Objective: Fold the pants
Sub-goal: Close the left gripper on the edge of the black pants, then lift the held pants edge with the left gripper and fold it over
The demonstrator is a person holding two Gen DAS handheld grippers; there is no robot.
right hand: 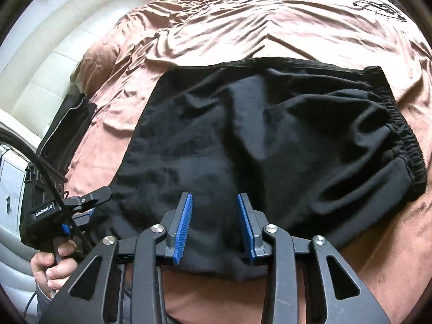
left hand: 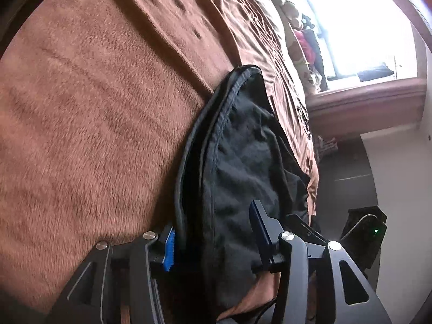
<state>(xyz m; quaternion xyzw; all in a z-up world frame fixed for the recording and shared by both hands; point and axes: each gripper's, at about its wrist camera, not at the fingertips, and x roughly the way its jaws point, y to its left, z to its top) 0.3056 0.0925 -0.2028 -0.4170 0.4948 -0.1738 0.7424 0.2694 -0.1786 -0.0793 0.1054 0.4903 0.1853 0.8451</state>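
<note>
The black pants (right hand: 256,140) lie folded on a brown bed cover (right hand: 216,27), with the elastic waistband (right hand: 405,135) at the right. My right gripper (right hand: 214,226) is open, its blue-padded jaws standing on either side of the near edge of the pants. My left gripper (left hand: 213,237) is open too, with the pants' hemmed edge (left hand: 216,140) lying between its jaws. In the right wrist view the left gripper (right hand: 89,202) sits at the pants' left edge, held by a hand (right hand: 54,264).
A fuzzy brown blanket (left hand: 81,121) covers the bed on the left. A bright window (left hand: 359,24) with a ledge and clothes is beyond the bed. A white padded headboard (right hand: 48,62) and a dark device (right hand: 67,129) stand at the left.
</note>
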